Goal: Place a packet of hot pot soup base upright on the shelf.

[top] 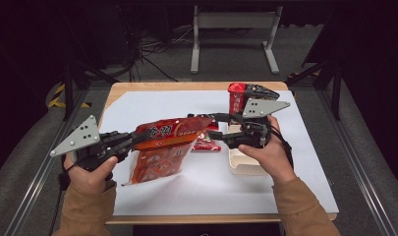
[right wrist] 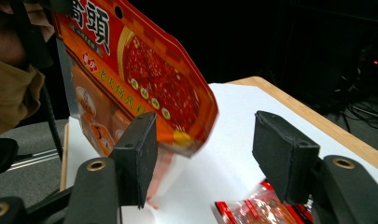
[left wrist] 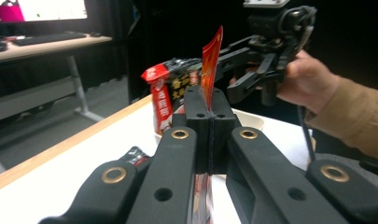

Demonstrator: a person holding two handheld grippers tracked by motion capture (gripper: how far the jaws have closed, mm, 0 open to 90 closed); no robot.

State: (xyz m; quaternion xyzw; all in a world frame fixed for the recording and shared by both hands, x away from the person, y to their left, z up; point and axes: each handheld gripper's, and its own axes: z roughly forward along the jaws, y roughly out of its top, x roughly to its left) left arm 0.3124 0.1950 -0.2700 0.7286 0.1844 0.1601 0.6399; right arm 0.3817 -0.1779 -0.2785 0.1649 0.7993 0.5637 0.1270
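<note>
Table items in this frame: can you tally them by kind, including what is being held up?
Large red-orange snack bag, held up by the left hand-held gripper: 1
Standing red and black packet: 1
Small red sachet lying flat: 1
Pale bowl: 1
Total: 4

Right gripper [right wrist: 203, 140] jaws spread apart; orange-red snack pouch [right wrist: 140, 79] hanging between them, small red packet [right wrist: 256, 210] on white sheet [right wrist: 233, 121] below.
</note>
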